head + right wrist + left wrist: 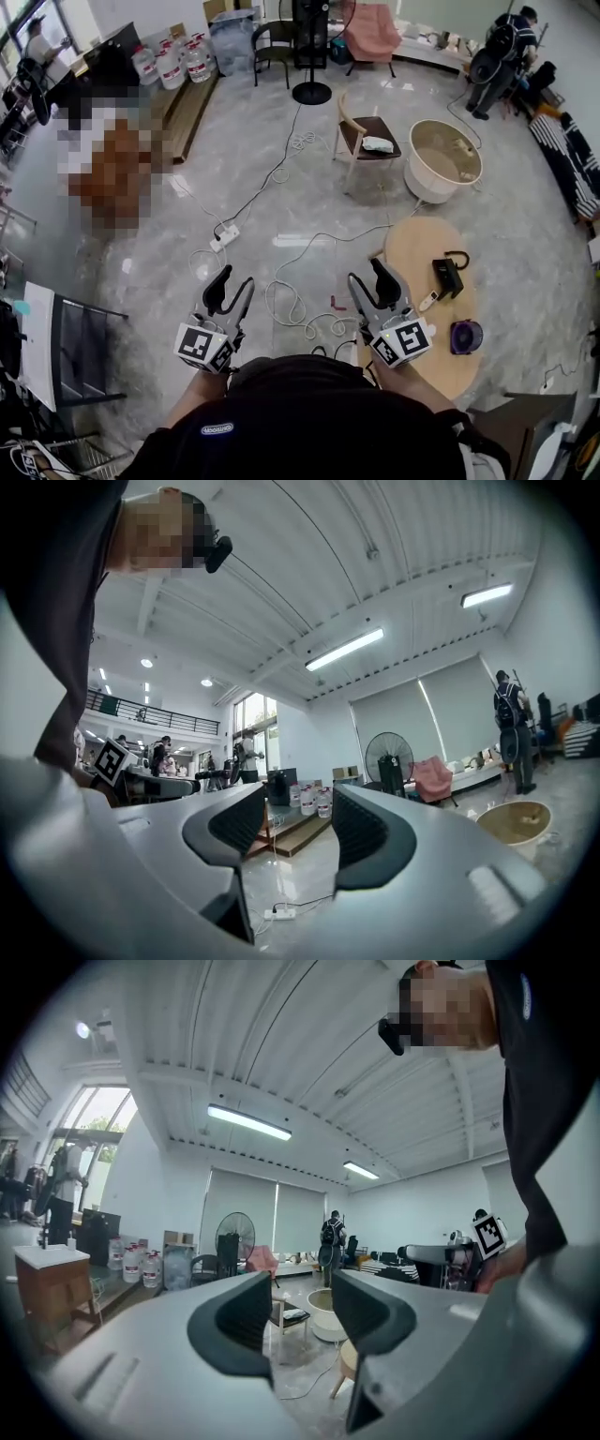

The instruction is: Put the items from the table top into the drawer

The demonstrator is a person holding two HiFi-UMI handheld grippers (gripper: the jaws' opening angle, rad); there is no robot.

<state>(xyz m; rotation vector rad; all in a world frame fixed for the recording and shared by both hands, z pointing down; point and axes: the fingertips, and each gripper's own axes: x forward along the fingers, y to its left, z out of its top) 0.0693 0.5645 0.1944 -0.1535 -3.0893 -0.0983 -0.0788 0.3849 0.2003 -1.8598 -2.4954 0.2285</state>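
Observation:
A low round wooden table (417, 246) stands on the floor to my right. On it lie a black case with a loop handle (447, 276), a small white stick-shaped item (427, 300) and a purple round item (466, 336). No drawer shows in any view. My left gripper (234, 281) (302, 1312) is held up in front of my body, open, nothing between its jaws. My right gripper (368, 274) (298, 832) is also raised and open, empty, just left of the table's near edge. Both point out across the room, above the floor.
Cables (298, 314) and a power strip (224, 237) lie on the floor ahead. Beyond stand a wooden chair (367, 136), a white round tub (443, 160) and a fan stand (311, 92). A black rack (80, 356) is at my left. A person (506, 47) stands far back right.

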